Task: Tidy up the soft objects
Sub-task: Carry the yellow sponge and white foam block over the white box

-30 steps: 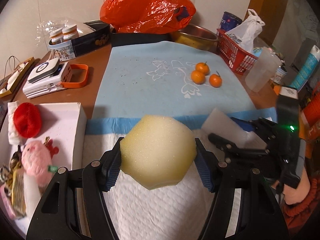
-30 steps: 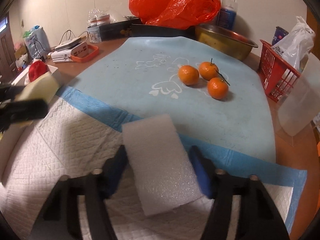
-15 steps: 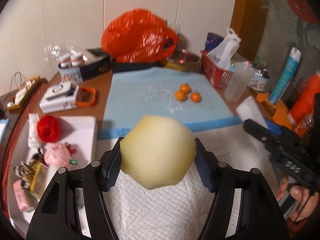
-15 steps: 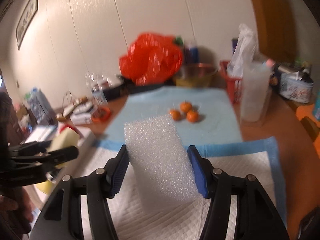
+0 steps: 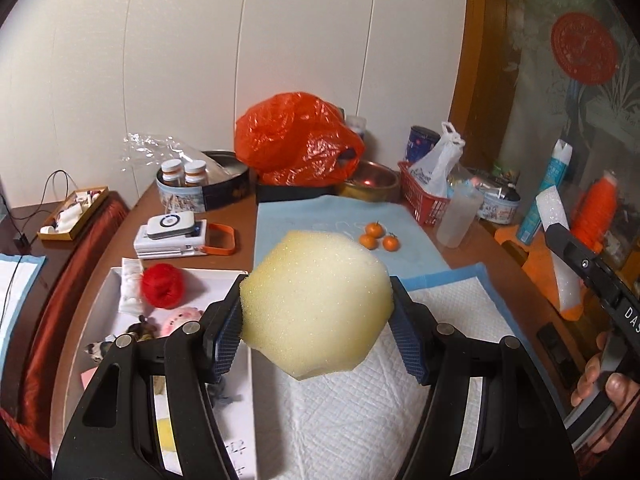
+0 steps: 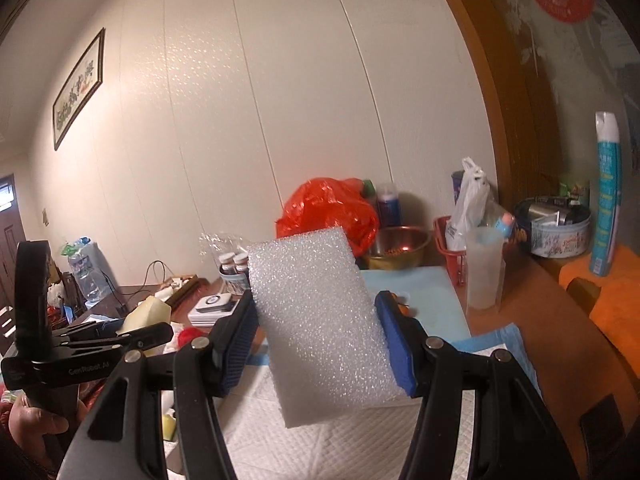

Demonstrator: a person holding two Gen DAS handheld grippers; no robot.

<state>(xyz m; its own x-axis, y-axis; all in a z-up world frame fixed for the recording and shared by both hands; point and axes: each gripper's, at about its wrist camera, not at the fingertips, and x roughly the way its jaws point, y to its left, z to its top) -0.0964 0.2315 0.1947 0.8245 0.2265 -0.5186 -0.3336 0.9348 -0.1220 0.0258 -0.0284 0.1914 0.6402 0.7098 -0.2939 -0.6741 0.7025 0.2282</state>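
My left gripper (image 5: 318, 334) is shut on a pale yellow sponge (image 5: 316, 304) and holds it high above the white quilted pad (image 5: 360, 432). My right gripper (image 6: 320, 344) is shut on a white foam block (image 6: 320, 328), also lifted well above the pad. The foam block shows at the right edge of the left wrist view (image 5: 558, 248). The yellow sponge shows at the left of the right wrist view (image 6: 146, 312). A white box (image 5: 224, 284) at the lower left holds a red yarn ball (image 5: 162, 285) and a pink plush toy (image 5: 182, 318).
A blue mat (image 5: 320, 216) carries three small oranges (image 5: 378, 236). Behind it are an orange plastic bag (image 5: 296, 140), a metal bowl (image 5: 374, 180), a red basket (image 5: 424, 200) and a clear plastic jug (image 5: 458, 216). A power bank stack (image 5: 172, 234) lies to the left.
Both grippers have risen high above the table with their objects. The right gripper closed on the foam block and lifted it off the pad.
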